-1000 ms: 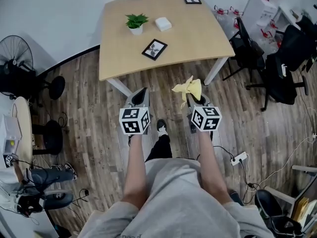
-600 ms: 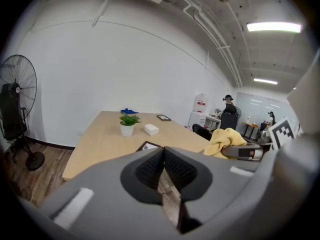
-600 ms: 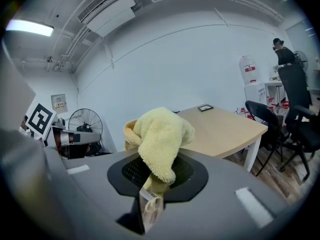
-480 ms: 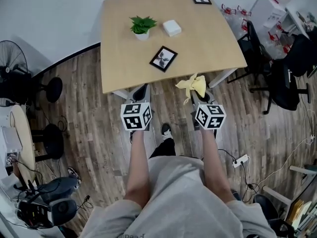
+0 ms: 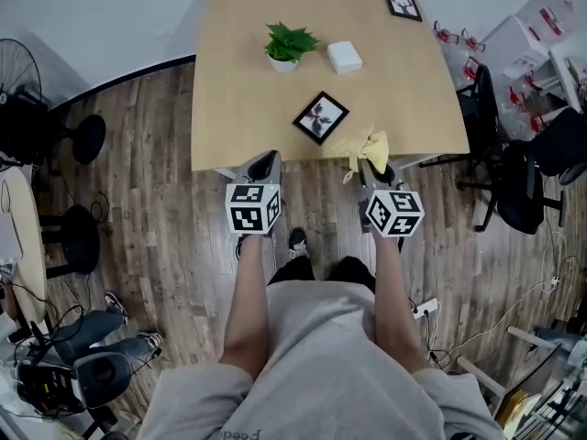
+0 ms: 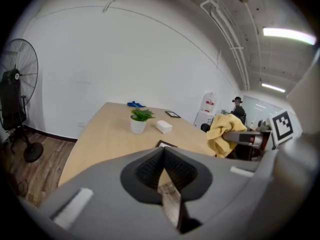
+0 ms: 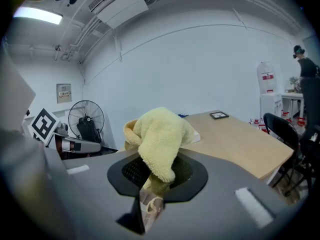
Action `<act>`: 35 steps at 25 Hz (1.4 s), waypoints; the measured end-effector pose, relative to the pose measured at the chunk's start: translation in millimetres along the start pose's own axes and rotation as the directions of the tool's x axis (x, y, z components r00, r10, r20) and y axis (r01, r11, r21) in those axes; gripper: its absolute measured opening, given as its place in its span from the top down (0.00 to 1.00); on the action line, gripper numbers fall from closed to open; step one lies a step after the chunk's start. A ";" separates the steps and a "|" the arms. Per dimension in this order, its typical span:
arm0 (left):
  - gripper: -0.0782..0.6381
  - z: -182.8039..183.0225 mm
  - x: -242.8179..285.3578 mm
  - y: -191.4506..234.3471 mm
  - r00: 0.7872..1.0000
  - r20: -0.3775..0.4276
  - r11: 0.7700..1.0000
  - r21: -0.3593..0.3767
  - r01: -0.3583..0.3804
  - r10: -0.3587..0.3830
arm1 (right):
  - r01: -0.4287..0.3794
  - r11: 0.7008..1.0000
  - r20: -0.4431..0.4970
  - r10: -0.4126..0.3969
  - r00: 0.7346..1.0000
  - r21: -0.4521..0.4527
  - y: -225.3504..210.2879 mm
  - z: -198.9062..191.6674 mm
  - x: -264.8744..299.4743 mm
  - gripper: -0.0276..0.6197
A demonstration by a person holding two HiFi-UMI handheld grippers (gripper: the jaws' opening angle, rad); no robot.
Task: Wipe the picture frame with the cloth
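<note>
Approach to the work. The left gripper (image 5: 261,165), jaws together with nothing between them, is now arriving at the near edge of the wooden surface (image 5: 238,81), which a second ago was lying well ahead of it. The black picture frame (image 5: 321,117) is lying flat near that edge, just beyond and between the two grippers. The right gripper (image 5: 376,168), jaws clamped on the yellow cloth (image 5: 370,145), is bringing the cloth over the edge, near the frame but apparently not yet touching it. Wiping is judged not yet begun, though the frame is coming within reach.
</note>
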State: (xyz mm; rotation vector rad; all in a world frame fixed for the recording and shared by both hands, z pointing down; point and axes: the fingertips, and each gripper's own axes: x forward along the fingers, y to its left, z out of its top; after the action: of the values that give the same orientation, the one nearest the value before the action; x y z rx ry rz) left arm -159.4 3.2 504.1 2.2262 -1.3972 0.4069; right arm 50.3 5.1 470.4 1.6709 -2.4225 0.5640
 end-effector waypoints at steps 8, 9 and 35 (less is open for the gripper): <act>0.82 0.8 19.2 39.5 0.999 0.005 0.997 -0.061 -0.052 0.052 | -0.032 0.996 0.028 0.035 0.999 -0.089 -6.8 25.6 65.4 0.86; 0.82 -1.0 21.2 45.6 0.997 0.003 0.995 -0.074 -0.072 0.072 | -0.052 0.994 0.014 0.054 0.998 -0.098 -7.2 27.0 76.3 0.86; 0.82 -45.0 156.3 -4.0 0.934 -0.191 0.930 -0.156 -0.334 0.303 | -0.800 0.581 -0.510 0.647 0.567 -0.151 8.1 -13.6 231.8 0.86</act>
State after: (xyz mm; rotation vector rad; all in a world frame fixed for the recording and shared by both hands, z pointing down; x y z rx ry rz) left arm -87.7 -89.5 616.7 1.7756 -1.6389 0.5325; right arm -44.4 -188.7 556.6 0.2510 -2.5834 0.4254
